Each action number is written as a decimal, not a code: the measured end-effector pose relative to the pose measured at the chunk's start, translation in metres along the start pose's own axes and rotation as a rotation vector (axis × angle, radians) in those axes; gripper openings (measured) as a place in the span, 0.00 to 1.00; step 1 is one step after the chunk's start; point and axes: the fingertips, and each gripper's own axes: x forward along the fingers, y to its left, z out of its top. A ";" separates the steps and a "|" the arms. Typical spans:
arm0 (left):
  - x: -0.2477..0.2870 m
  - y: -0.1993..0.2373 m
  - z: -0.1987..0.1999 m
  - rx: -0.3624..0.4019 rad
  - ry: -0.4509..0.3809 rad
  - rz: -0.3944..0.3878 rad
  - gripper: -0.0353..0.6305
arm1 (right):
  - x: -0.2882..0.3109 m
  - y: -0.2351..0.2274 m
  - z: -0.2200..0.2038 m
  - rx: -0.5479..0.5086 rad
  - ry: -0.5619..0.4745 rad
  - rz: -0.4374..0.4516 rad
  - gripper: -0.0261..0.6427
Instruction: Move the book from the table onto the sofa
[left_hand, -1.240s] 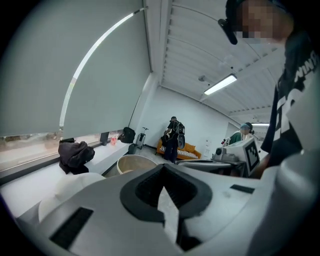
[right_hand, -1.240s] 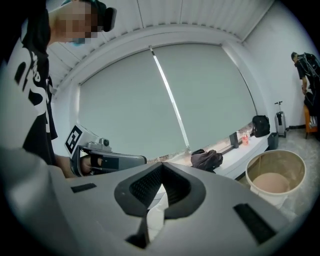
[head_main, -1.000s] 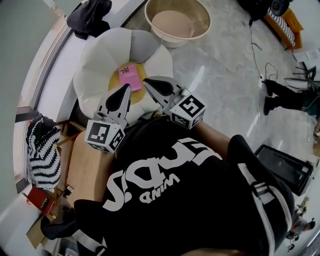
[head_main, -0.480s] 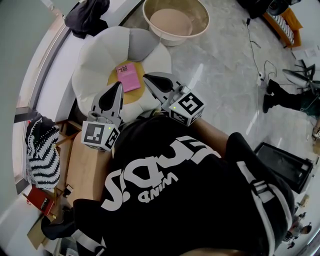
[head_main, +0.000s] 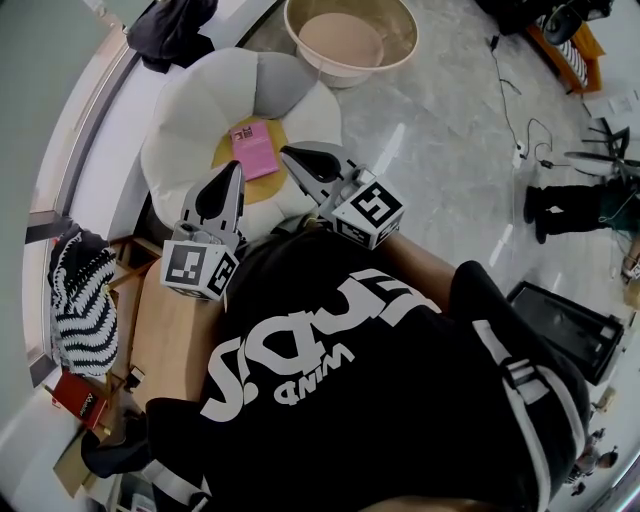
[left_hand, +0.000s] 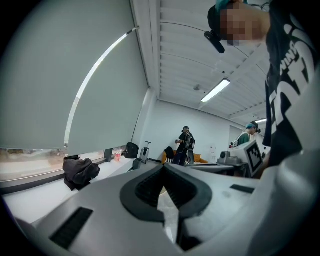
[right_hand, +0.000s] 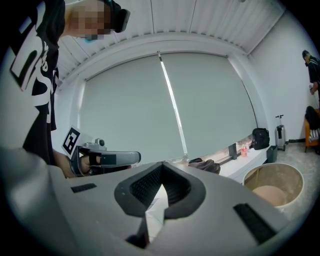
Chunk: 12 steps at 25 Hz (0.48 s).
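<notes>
Since the pink book (head_main: 252, 150) has not shifted from the yellow centre of the sofa (head_main: 190, 110), with left tongs (head_main: 237, 166) and right tongs (head_main: 285, 152) pressed together and empty beside it, the transfer appears complete.

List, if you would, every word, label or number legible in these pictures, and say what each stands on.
"WIND": small white print on the person's black shirt, upside down in the head view.
Large white stylised lettering on the same shirt: not readable with confidence.
Pink book: dark print at one corner, too small to read.
Red box: print too small to read.
Marker cubes: square patterns only, no words.
</notes>
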 end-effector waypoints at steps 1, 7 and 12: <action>0.000 0.000 0.000 -0.002 0.001 0.001 0.06 | 0.000 0.000 0.000 0.001 0.002 0.000 0.04; -0.002 0.001 -0.003 -0.009 0.008 0.011 0.06 | -0.001 -0.001 -0.002 0.002 0.012 -0.004 0.04; -0.004 0.002 -0.005 -0.014 0.013 0.009 0.06 | 0.000 -0.002 -0.004 0.003 0.018 -0.012 0.04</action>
